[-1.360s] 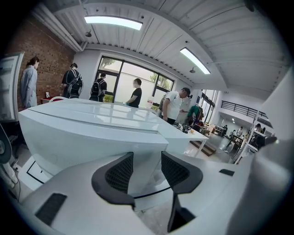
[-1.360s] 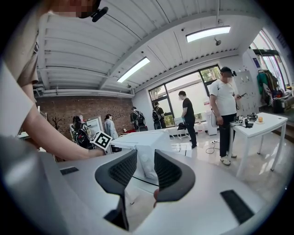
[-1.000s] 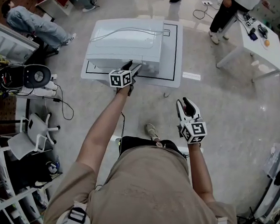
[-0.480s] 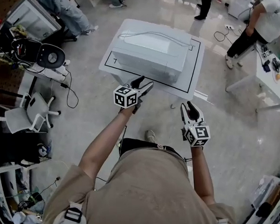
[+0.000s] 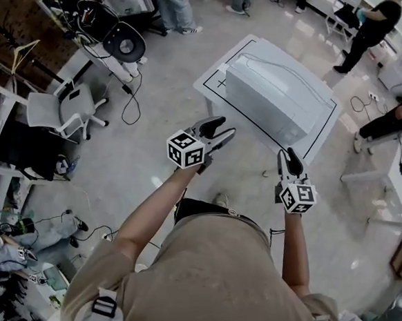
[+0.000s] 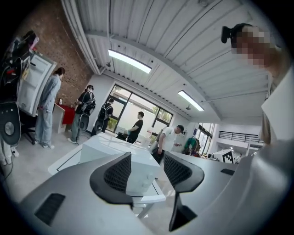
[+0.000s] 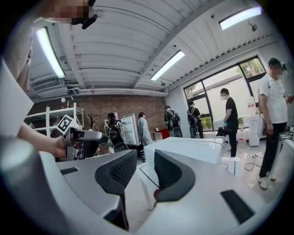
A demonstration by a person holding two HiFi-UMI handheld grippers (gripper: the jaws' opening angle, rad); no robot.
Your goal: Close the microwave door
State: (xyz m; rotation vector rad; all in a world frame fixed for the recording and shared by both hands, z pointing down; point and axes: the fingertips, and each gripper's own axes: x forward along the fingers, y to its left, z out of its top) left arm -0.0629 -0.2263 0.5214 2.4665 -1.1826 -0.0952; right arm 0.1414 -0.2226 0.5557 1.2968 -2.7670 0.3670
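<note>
Two hand-held grippers are in view, and both are clear of the work. The microwave (image 5: 279, 102) sits on the white worktop (image 5: 212, 85), inside a black outline marked there. It is set back from the near edge, so a bare strip runs along that edge and around the left corner. This placing probably leaves the door room to swing.

From above, the microwave reads as a plain closed box with no panel standing out. The door therefore appears shut, though its front face is too foreshortened to confirm a flush seat.

The left hand-held gripper (image 5: 226, 126) is held near level, off the worktop's left corner and apart from the microwave. Its jaws are spread and have just been closing a little. Nothing is between them; the microwave only shows through the gap, further off.

The right hand-held gripper (image 5: 291, 157) is just off the near edge. Its jaws are narrowly parted with nothing between them.

Neither gripper touches anything, which suits a push already delivered. The task appears to be at or near completion.
</note>
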